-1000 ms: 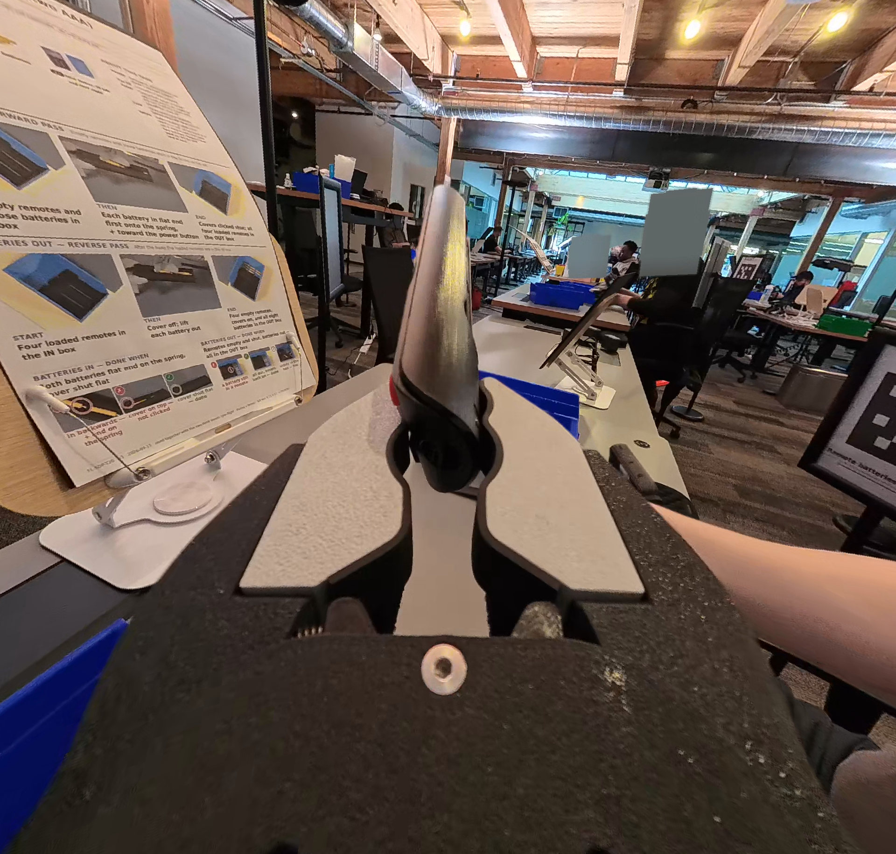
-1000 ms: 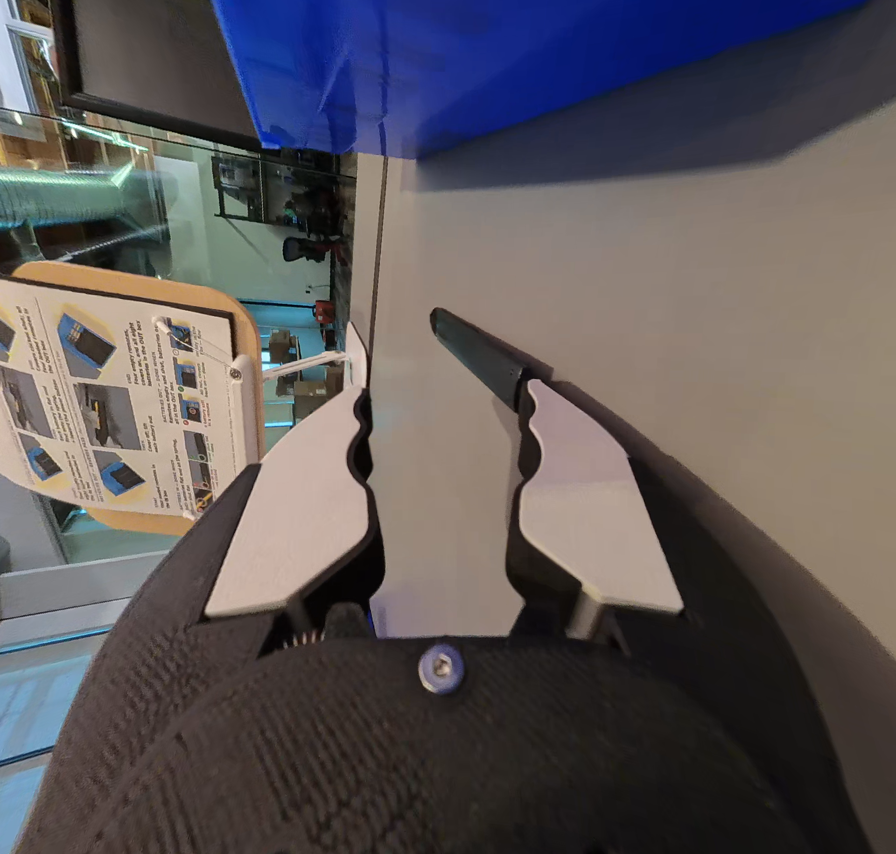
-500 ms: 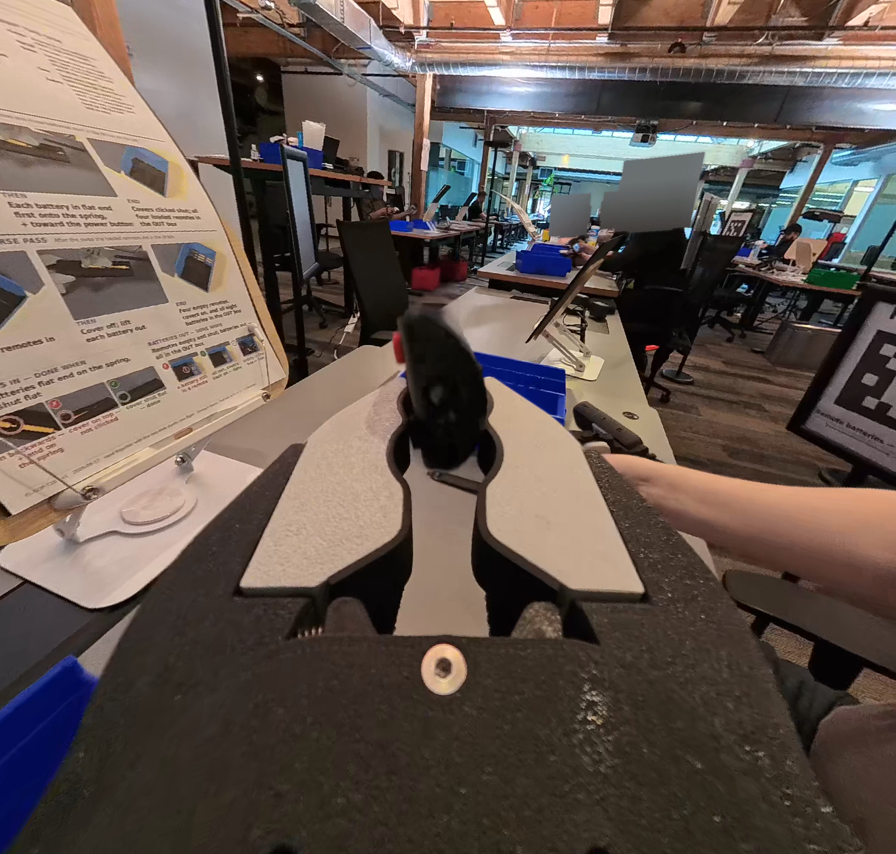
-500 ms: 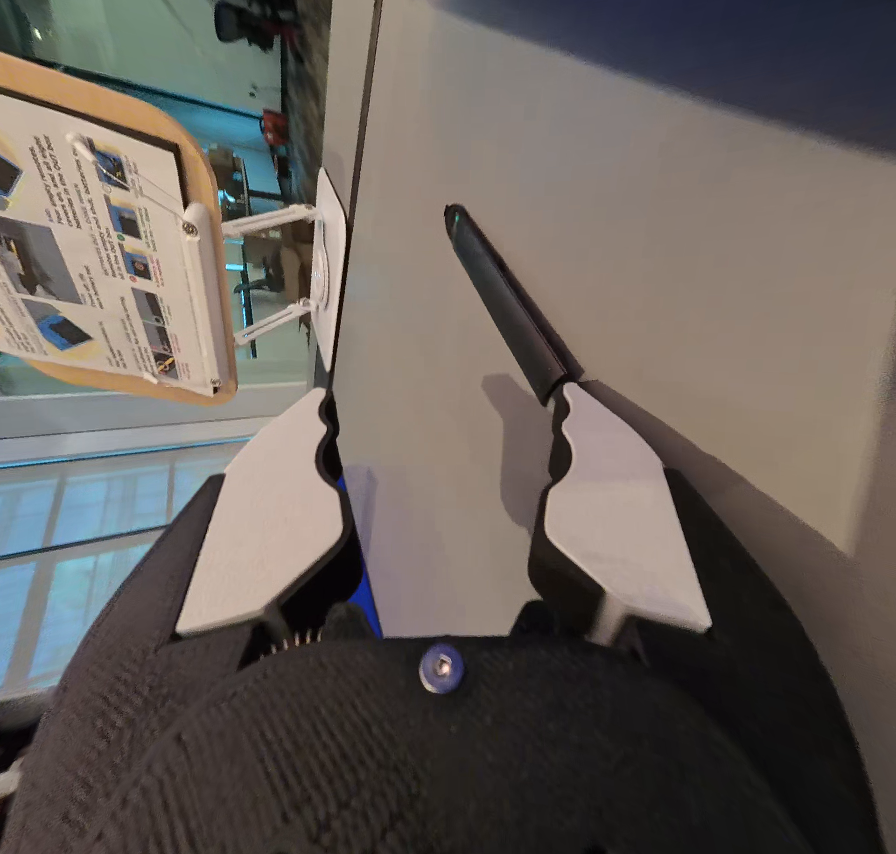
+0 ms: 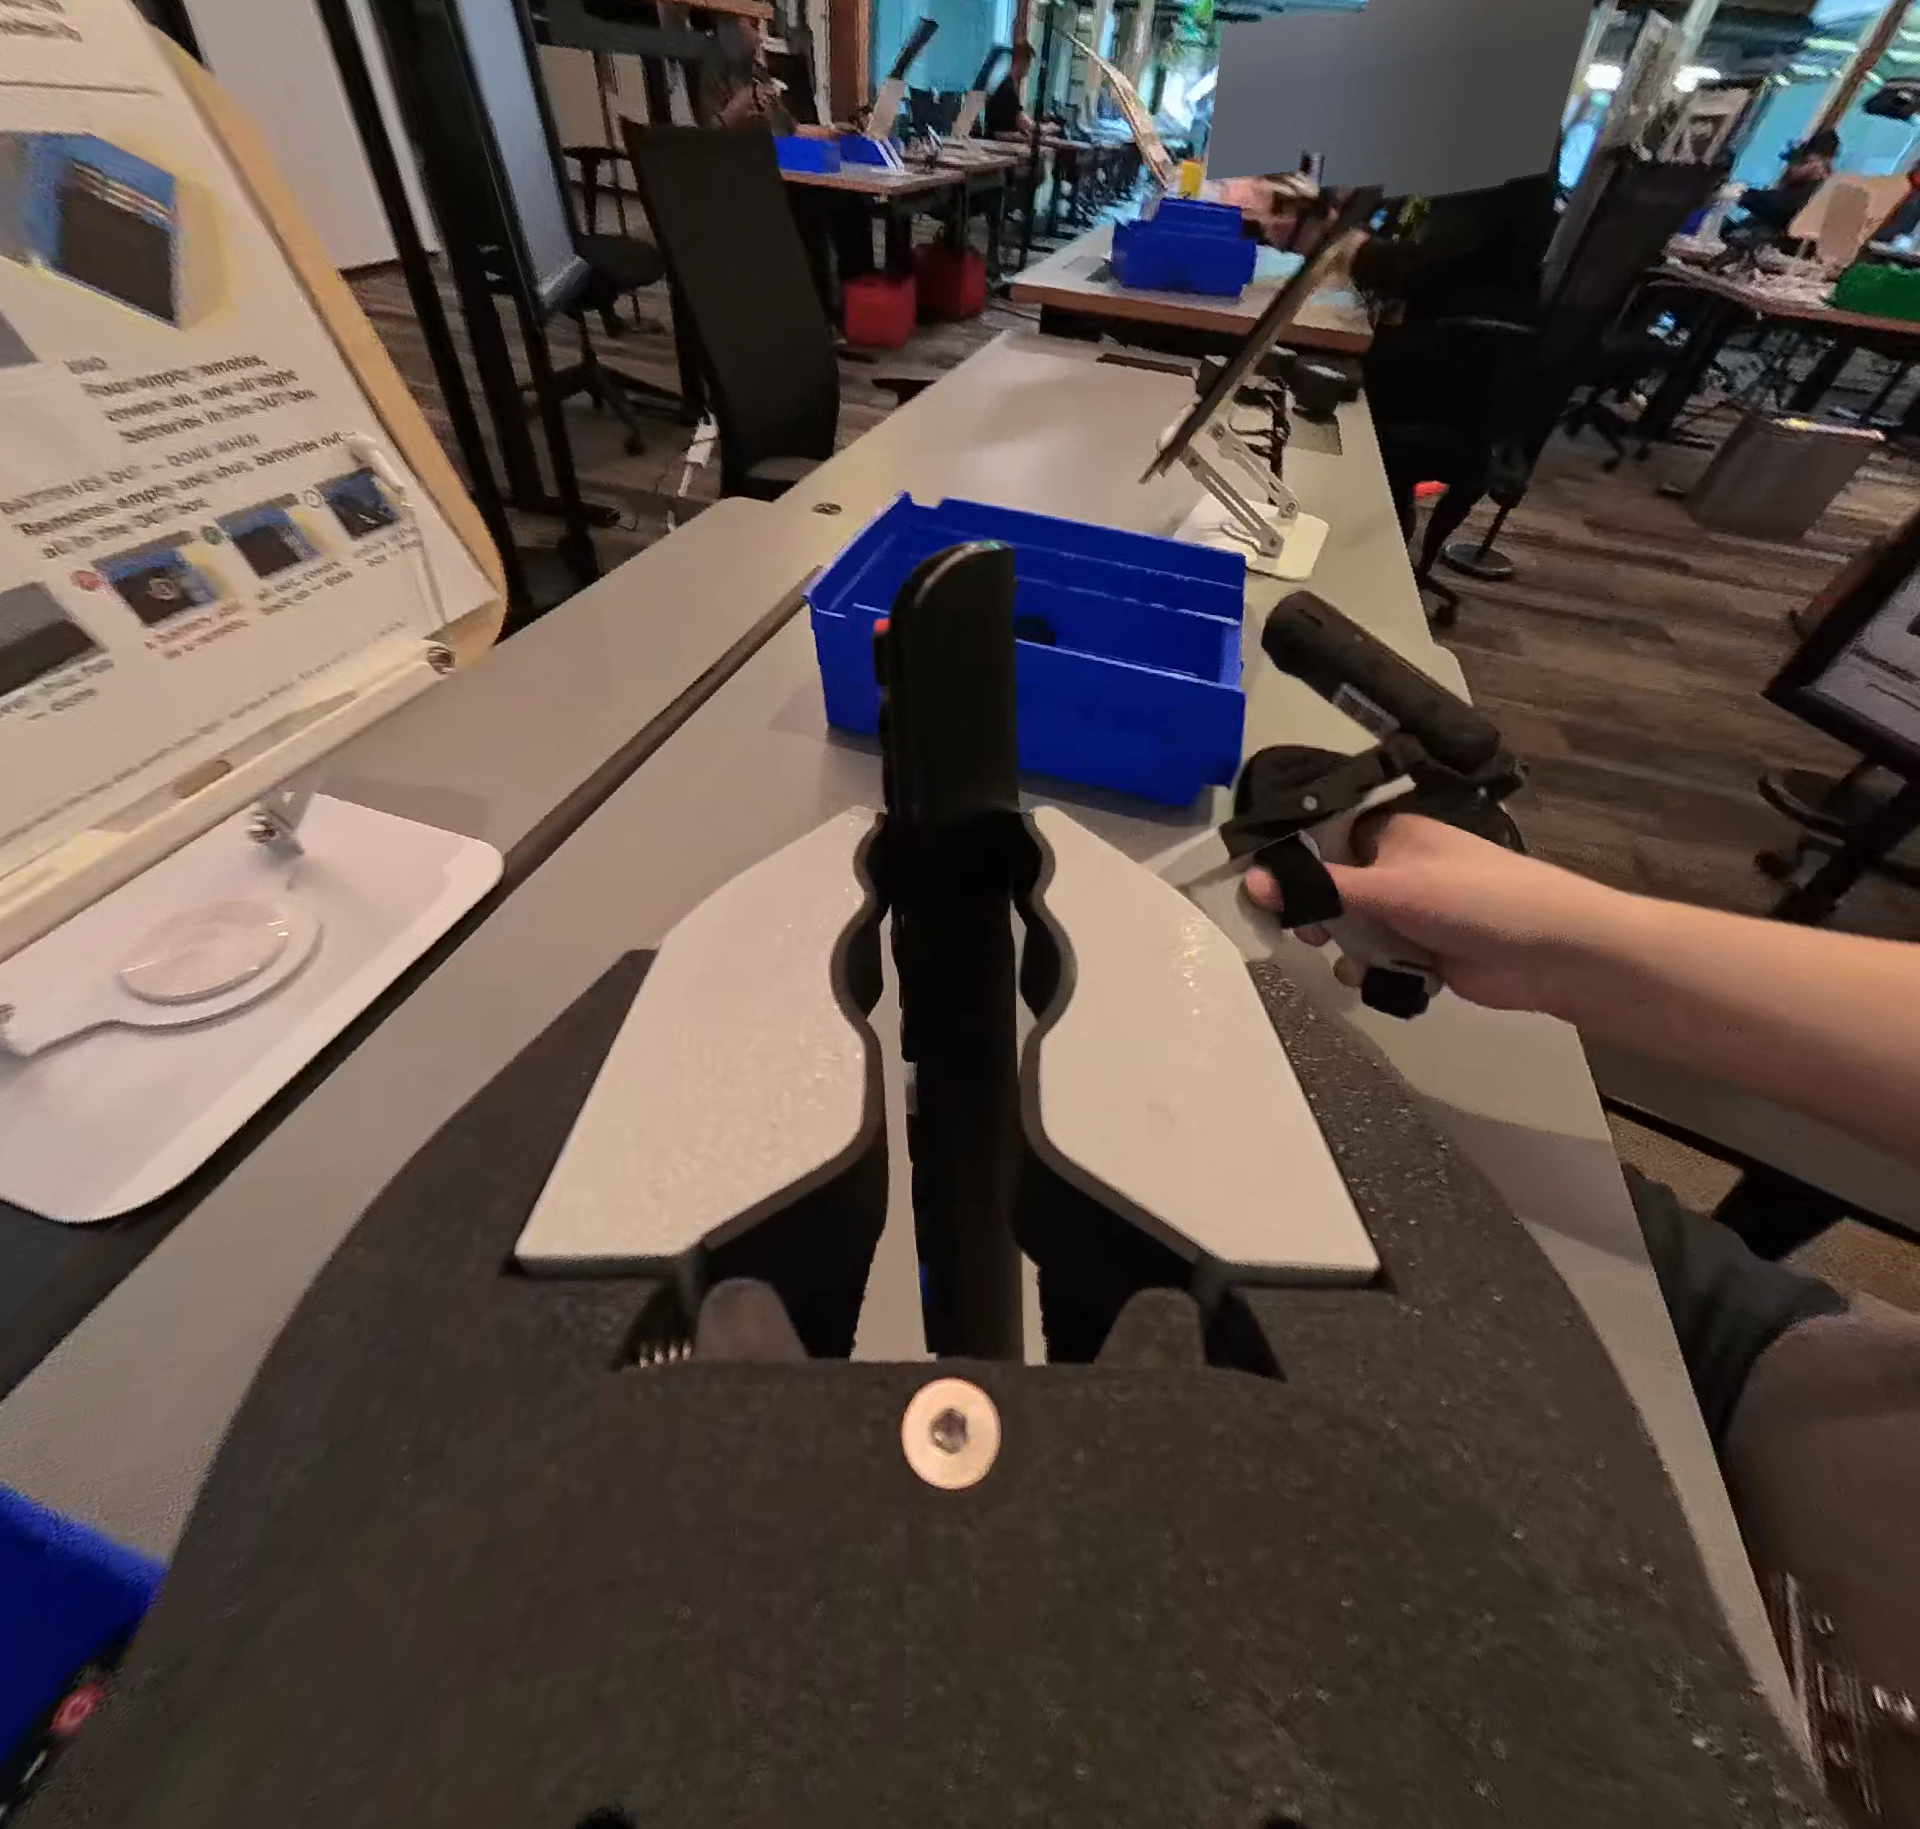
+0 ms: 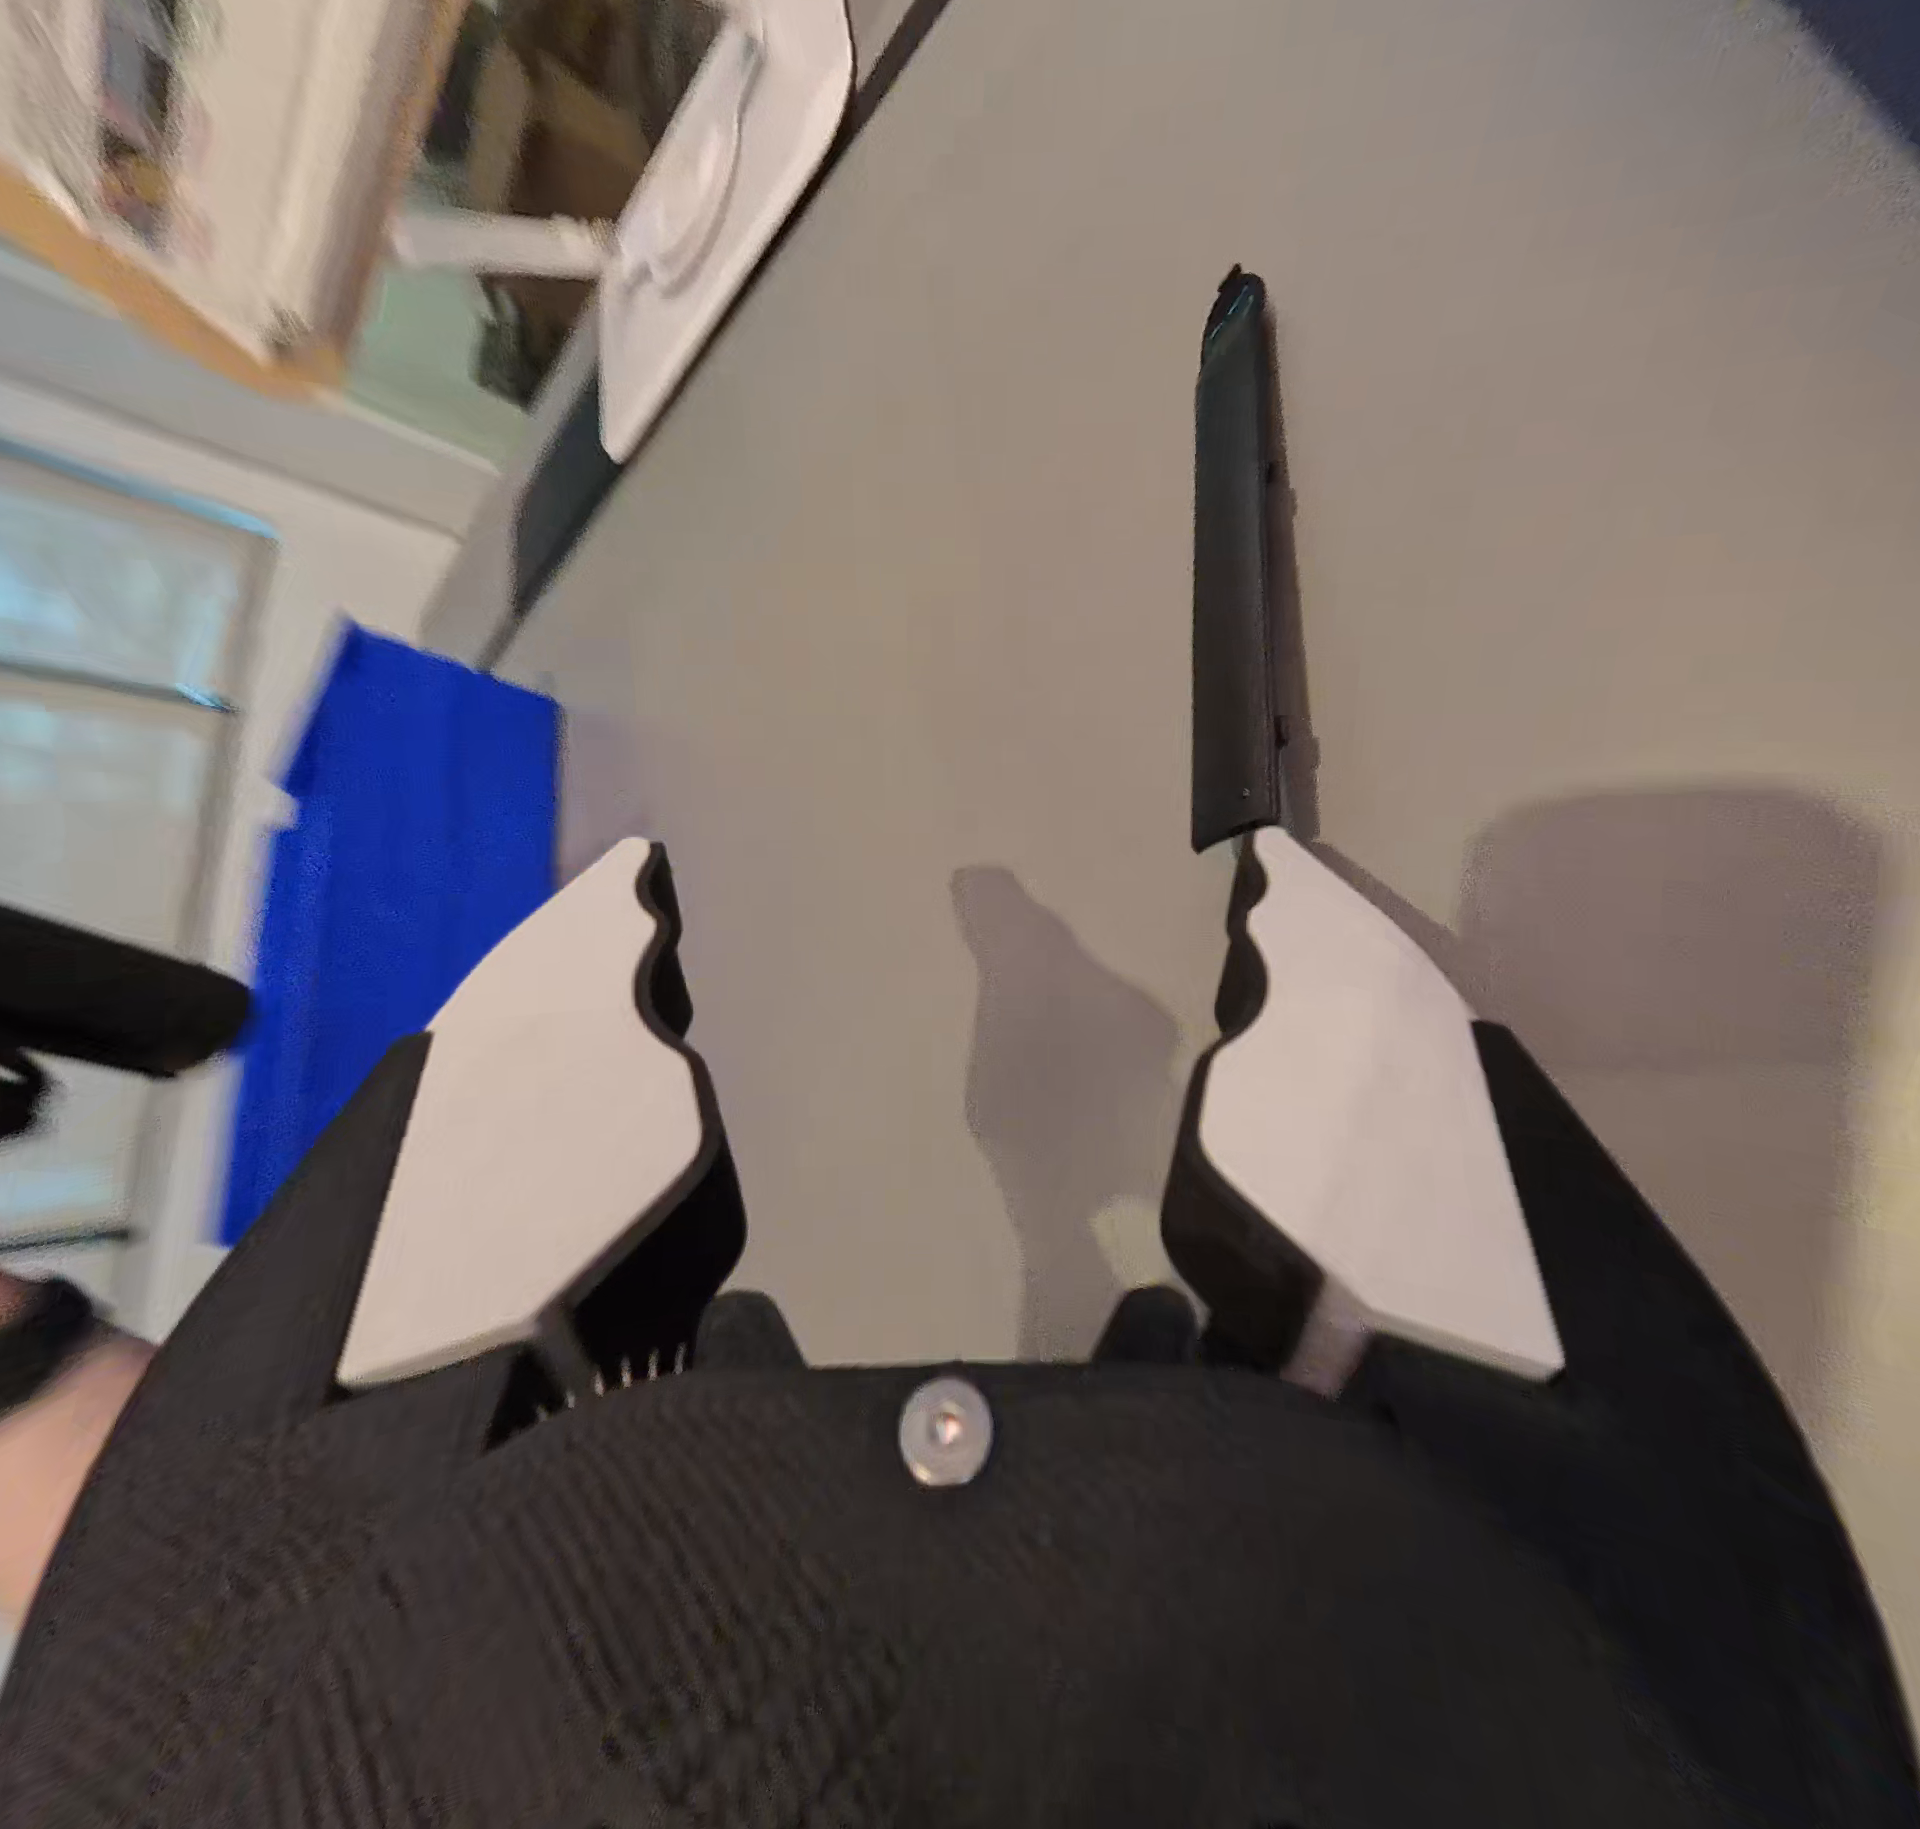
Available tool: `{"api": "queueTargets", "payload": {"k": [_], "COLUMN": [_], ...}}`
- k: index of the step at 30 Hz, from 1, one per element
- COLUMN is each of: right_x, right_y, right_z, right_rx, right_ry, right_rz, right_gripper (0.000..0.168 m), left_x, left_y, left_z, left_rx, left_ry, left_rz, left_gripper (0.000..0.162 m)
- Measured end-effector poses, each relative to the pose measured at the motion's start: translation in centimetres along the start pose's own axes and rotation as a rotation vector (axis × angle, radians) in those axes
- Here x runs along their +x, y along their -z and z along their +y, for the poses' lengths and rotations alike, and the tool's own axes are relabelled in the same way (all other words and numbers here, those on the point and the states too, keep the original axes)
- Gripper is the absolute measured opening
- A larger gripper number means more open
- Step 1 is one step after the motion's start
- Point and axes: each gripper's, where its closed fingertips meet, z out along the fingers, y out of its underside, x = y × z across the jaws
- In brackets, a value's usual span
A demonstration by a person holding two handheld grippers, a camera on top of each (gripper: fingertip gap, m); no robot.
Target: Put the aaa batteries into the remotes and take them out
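Note:
My left gripper [image 5: 951, 834] is shut on a black remote [image 5: 951, 740], held edge-on and pointing forward over the grey table [image 5: 665, 740] toward a blue bin [image 5: 1081, 678]. My right gripper [image 6: 954, 849] is open wide and empty, close above the table [image 6: 935, 532]. A thin, long black piece, like a battery cover [image 6: 1236, 574], lies on the table just beyond its right fingertip [image 6: 1262, 849]. In the left wrist view a hand holds the right gripper [image 5: 1226, 844] low at the table's right side. No batteries show.
An instruction board on a white stand [image 5: 208, 969] is on the left of the table; its base [image 6: 727, 179] also shows in the right wrist view. A second blue bin [image 6: 405, 906] is at the left there. Desks, chairs and people lie beyond.
My left gripper has tipped down, so the remote now points forward toward the blue bin instead of up. My right gripper has opened wider and turned; the black piece now lies straight ahead of its right finger.

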Motion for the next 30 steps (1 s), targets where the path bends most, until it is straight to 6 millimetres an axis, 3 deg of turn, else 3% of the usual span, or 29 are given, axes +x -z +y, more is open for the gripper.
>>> {"api": "queueTargets", "payload": {"k": [3,6,9,13,23,30], "right_x": [1.0,1.3,0.7,-1.5,-3.4,-0.6], "right_y": [0.5,1.9,3.5,4.8,3.2,2.5], "right_z": [0.2,-1.6,-3.4,-4.6,-4.7,-3.8], "right_rx": [-0.038,0.031,0.105,0.187,0.196,0.16], "right_ry": [0.147,0.232,0.29,0.363,0.46,0.477], "right_rz": [0.101,0.135,0.131,0.047,-0.04,0.049], "right_gripper": [0.11,0.11,0.11,0.107,0.104,0.101], "left_x": [0.3,0.4,0.1,-0.9,-2.5,-1.8], "left_y": [-1.1,-1.6,-1.9,-2.3,-3.4,-4.2], "left_z": [0.4,0.6,0.8,0.4,0.7,0.7], "left_rx": [-0.015,-0.021,-0.026,0.021,-0.006,-0.018], "left_ry": [0.01,0.022,0.013,0.012,-0.087,-0.121], "left_rz": [0.024,0.033,0.014,-0.061,-0.267,-0.271], "left_gripper": [0.023,0.022,0.022,0.022,0.022,0.022]}}
